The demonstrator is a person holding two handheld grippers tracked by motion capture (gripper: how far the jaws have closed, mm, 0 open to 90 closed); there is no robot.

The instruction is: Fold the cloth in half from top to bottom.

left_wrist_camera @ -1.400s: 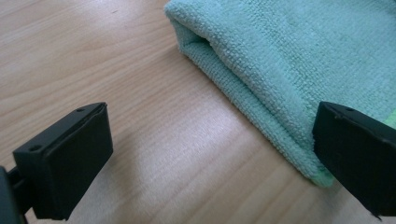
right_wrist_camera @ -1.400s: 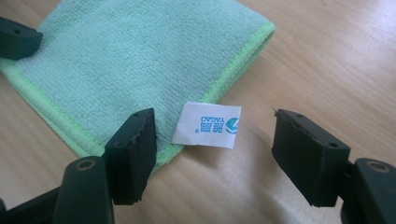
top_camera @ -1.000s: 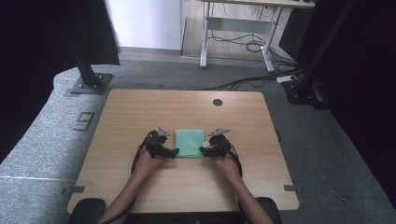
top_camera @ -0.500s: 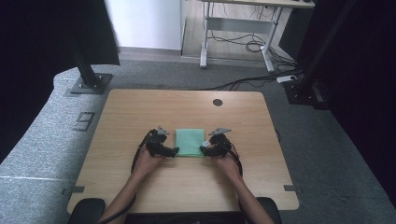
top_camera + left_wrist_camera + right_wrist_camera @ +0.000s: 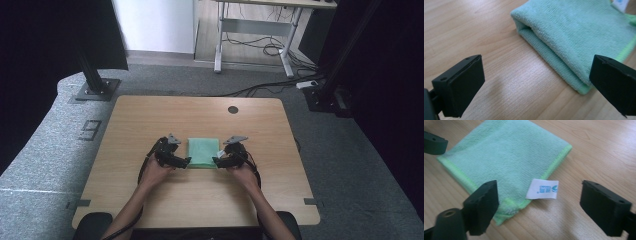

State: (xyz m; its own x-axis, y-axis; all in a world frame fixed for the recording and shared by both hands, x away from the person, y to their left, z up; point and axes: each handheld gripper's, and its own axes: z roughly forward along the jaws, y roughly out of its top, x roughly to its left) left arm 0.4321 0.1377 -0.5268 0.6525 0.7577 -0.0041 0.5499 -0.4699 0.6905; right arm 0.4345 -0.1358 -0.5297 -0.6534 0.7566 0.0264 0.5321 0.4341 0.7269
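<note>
Folded green cloth (image 5: pixel 203 152) lying flat on the wooden tabletop (image 5: pixel 200 115), roughly mid-width and a bit toward the near edge. Neatly doubled over, fold edge and brighter lime stitching visible up close (image 5: pixel 574 32). Small white care label (image 5: pixel 542 189) with blue print sticking out of one side, resting flat on the wood.

Left claw (image 5: pixel 181 161) parked just off the cloth's near left corner, held low over the tabletop. Wide open in its own view (image 5: pixel 536 82), nothing gripped: bare wood between the jaws, with the cloth's corner just reaching in beside the right-hand jaw. Can't tell whether that jaw actually touches the fabric.

Right claw (image 5: pixel 221 161) mirrored at the near right corner. Also spread wide (image 5: pixel 537 207) and just been opening further, not clamped on anything. Near corner of the cloth and the white label sitting between the jaws, left-hand jaw overlapping the stitched hem, right-hand jaw well out over bare wood. Tip of the left claw peeking in at the top left of that view, at the far side of the cloth.

Both hands (image 5: pixel 155 175) resting low on the tabletop behind the claws, forearms coming in from the near edge. Round cable hole (image 5: pixel 233 109) farther back, well clear of the cloth.
</note>
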